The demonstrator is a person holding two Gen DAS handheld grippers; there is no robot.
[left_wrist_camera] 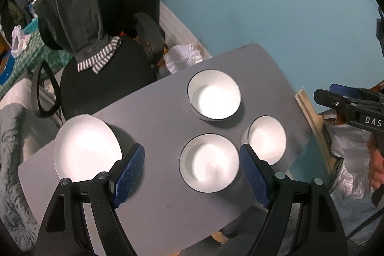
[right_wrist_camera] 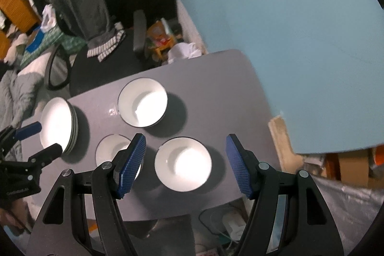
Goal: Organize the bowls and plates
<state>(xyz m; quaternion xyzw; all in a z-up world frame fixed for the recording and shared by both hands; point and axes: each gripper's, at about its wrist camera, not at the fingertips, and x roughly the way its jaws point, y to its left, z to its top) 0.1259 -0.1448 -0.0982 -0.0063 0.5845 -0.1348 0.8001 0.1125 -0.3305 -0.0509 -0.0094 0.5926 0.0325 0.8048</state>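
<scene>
Three white bowls [left_wrist_camera: 209, 163] sit below both empty, wide-open claws — left claw [left_wrist_camera: 192, 174], right claw [right_wrist_camera: 186, 166] — plates [left_wrist_camera: 86, 148] left. Likely rigid, glossy, breakable; pinch a bowl's rim.

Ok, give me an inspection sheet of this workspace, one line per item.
Surface: grey table, rounded corners, bare between the dishes.
Job's things: three white bowls, far bowl, near bowl, right bowl; plate stack at the left edge.
Clutter: nothing seen on the table.
Grippers: left gripper open above the near bowl; right gripper open above the right bowl; both empty.
Cables: some below the table's near edge.
Surroundings: black office chair with a grey garment draped over it, white bag, blue wall.
</scene>
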